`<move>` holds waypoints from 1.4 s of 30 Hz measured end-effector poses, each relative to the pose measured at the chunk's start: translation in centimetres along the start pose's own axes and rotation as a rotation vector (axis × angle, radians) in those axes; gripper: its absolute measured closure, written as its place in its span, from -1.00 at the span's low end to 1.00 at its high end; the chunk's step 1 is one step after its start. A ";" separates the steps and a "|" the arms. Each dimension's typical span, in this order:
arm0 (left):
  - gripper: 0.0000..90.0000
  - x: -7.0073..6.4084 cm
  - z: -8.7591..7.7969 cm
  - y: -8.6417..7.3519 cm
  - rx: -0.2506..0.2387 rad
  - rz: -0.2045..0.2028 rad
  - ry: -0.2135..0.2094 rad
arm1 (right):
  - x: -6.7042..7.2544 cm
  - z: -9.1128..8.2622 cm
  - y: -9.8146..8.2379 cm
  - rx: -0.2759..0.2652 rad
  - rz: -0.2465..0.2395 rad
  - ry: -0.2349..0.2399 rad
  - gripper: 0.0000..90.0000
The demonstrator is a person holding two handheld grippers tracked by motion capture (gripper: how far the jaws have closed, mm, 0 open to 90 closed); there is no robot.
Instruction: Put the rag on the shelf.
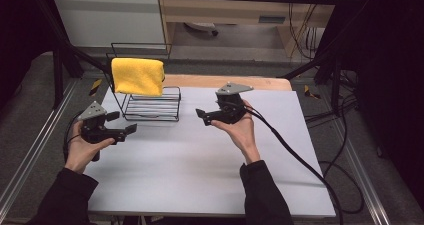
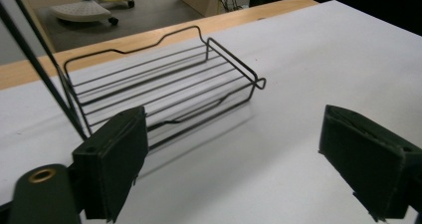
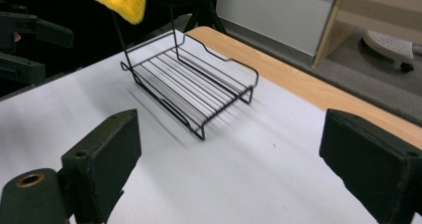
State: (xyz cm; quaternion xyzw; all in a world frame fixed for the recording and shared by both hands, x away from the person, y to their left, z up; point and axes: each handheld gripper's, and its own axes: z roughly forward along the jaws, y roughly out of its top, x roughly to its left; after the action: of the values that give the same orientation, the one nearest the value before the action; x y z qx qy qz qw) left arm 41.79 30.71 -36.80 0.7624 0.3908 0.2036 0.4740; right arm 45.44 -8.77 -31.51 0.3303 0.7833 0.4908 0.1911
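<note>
Centrally, in the upper left part of the high view, a black wire rack (image 1: 151, 106) stands on the white surface (image 1: 210, 170), its flat tray of parallel rods low and its tall back frame rising at the far side. A yellow cloth (image 1: 137, 76) hangs folded over the top rail of that frame, above the tray and clear of the surface. The cloth's long axis runs left to right across the frame, along the rail, with its loose edges pointing down. Beyond the surface's far wooden edge lie a grey floor, pale cabinets and a wheeled chair base; black cables trail off the right side.

At lower left of the high view the left gripper (image 1: 124, 123) points right toward the rack's near left corner, just beside it; its jaws stand wide apart with nothing between them. Right of centre, the right gripper (image 1: 201, 116) points left at the rack's right end, near but apart from it, jaws likewise spread wide and empty. Nothing lies between either gripper and the rack.
</note>
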 end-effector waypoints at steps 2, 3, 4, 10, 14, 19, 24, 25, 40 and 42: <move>-0.79 -0.5 0.3 -0.4 0.012 0.004 -0.001 | -0.6 -0.7 -0.9 -0.003 0.018 -0.008 -0.82; -0.80 -0.7 0.4 -0.6 0.018 0.005 -0.003 | -0.9 -1.1 -1.3 -0.002 0.027 -0.015 -0.83; -0.80 -0.9 0.5 -0.8 0.023 0.006 -0.005 | -1.3 -1.6 -1.8 -0.001 0.035 -0.019 -0.85; -0.80 -2.0 1.0 -2.1 0.039 0.013 -0.022 | -2.9 -3.5 -4.9 0.009 0.067 -0.014 -0.90; -0.80 -2.6 1.5 -3.1 0.048 0.025 -0.033 | -3.8 -4.7 -7.2 0.029 0.098 -0.017 -0.94; -0.77 -3.2 2.0 -4.5 0.070 0.048 -0.049 | -4.9 -6.1 -10.1 0.059 0.124 -0.032 -0.96; -0.76 -3.5 2.4 -5.6 0.098 0.056 -0.061 | -5.9 -7.5 -13.0 0.074 0.152 -0.034 -0.98; -0.76 -3.6 2.4 -5.7 0.103 0.060 -0.062 | -6.0 -7.7 -13.4 0.079 0.156 -0.037 -0.98; -0.77 -3.4 2.2 -6.8 0.105 0.066 -0.069 | -7.6 -11.0 -19.3 0.105 0.206 -0.054 -0.99; -0.77 -3.4 2.2 -6.9 0.105 0.070 -0.067 | -7.5 -11.2 -19.5 0.102 0.201 -0.053 -0.99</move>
State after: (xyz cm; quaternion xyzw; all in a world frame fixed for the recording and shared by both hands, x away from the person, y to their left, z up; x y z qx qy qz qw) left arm 38.43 28.51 -43.74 0.8057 0.3579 0.1734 0.4390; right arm 37.36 -27.10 -44.21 0.4291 0.7650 0.4581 0.1445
